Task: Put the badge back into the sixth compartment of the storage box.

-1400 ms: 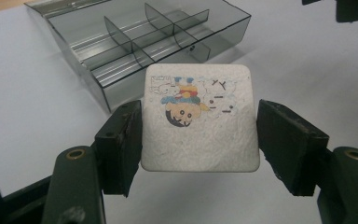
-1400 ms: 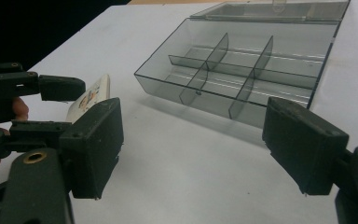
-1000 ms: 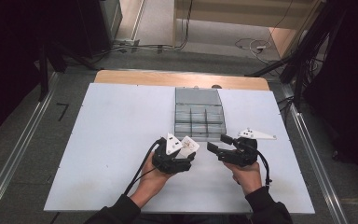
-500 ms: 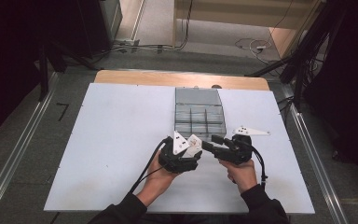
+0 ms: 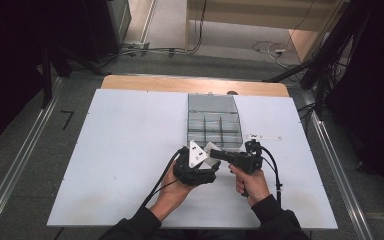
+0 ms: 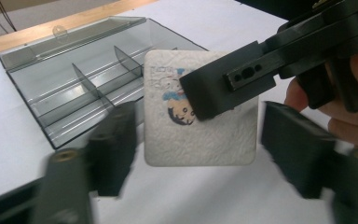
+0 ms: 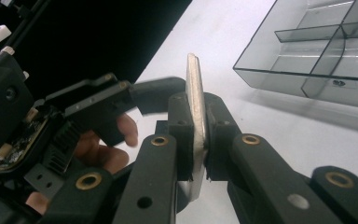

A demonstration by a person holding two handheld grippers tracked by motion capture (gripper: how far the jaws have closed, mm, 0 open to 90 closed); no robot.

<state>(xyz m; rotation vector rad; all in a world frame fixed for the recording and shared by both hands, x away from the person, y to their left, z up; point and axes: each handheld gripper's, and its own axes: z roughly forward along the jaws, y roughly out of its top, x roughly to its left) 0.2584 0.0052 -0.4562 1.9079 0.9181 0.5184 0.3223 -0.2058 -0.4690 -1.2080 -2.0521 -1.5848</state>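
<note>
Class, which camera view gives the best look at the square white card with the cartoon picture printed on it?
The left gripper view: the square white card faces that camera, so its cartoon print and rounded corners are plain. The right gripper view shows the card edge-on, clamped between the right gripper pads. In the high view it is a small pale patch between the hands.

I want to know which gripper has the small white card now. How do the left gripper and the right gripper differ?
The right gripper is shut on the white card, its pads pressing both faces; the left gripper has just been opening, its jaws apart beside the card's edges, not touching it. The right gripper holds the card edge-on in its own view; the left gripper faces its printed side. Both are black, hand-held, close to the grey box.
</note>
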